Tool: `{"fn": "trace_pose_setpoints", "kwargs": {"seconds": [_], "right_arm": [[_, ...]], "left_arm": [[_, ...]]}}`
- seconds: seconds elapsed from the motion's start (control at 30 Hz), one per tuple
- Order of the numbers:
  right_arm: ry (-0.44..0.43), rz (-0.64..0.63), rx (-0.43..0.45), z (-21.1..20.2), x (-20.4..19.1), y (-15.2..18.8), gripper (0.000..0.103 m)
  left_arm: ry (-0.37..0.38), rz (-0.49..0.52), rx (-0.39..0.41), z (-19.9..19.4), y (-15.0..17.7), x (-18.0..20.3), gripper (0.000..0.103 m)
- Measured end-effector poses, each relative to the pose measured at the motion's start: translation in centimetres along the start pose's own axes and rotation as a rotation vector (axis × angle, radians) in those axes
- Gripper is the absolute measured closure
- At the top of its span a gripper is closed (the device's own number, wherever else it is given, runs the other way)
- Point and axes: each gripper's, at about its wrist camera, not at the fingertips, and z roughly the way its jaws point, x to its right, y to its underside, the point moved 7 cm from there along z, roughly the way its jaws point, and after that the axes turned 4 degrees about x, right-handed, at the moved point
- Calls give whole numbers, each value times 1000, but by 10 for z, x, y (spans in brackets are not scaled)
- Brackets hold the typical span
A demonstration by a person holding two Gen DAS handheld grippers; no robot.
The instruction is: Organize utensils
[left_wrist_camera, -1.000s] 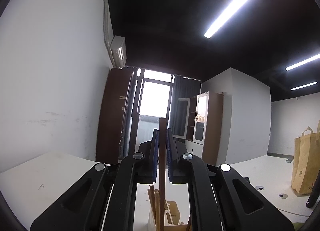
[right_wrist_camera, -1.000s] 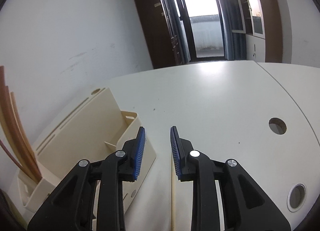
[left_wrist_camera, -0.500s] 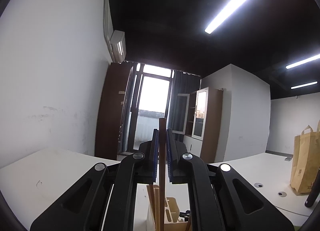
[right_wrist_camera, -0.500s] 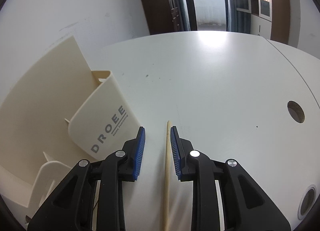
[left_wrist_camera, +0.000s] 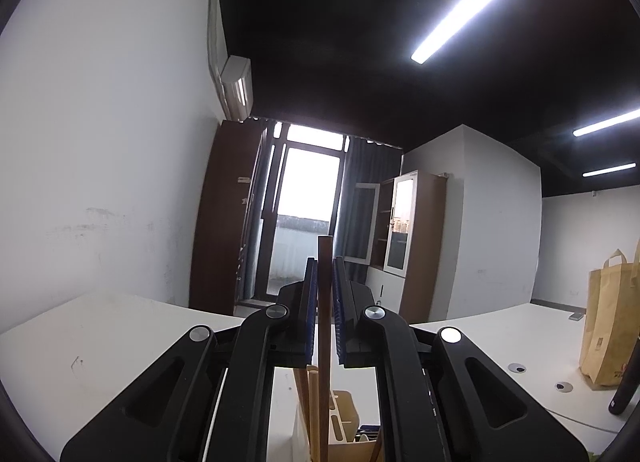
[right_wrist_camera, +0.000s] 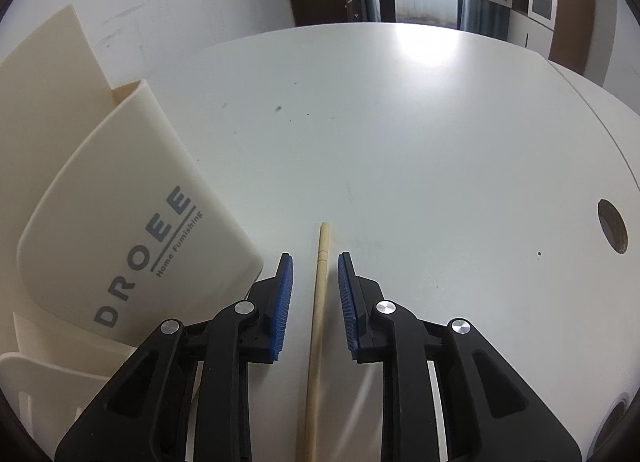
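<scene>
My left gripper point(left_wrist_camera: 324, 294) is shut on a dark brown wooden stick point(left_wrist_camera: 324, 342) that stands upright between its blue pads. Its lower end reaches down toward the cream utensil holder point(left_wrist_camera: 344, 418), where other wooden handles point(left_wrist_camera: 306, 394) stand. My right gripper point(right_wrist_camera: 315, 294) is open and low over the white table point(right_wrist_camera: 420, 142). A pale wooden chopstick point(right_wrist_camera: 318, 302) lies on the table between its fingers, untouched. The cream holder point(right_wrist_camera: 120, 214), marked DROEE, stands just to the left.
Round cable holes point(right_wrist_camera: 612, 230) lie in the table at the right. A brown paper bag point(left_wrist_camera: 608, 322) stands on the far table. A wall and brown cabinets lie beyond the table.
The right gripper has moved forward and lower along the chopstick, so the holder now looms larger on the left. The left gripper has kept its hold on the stick and tilted slightly.
</scene>
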Motion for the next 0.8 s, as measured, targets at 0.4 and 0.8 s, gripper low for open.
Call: {"fn": "trace_pose_setpoints", "kwargs": {"seconds": [0.4,0.8], "right_arm": [[13,23,-19,7,1,-3,98],[-28,86,242,-90,-6,-34,98]], "left_arm": [[4,-2,-21,5,3,1,96],[5,-14,-7,7,-1,-4,96]]}}
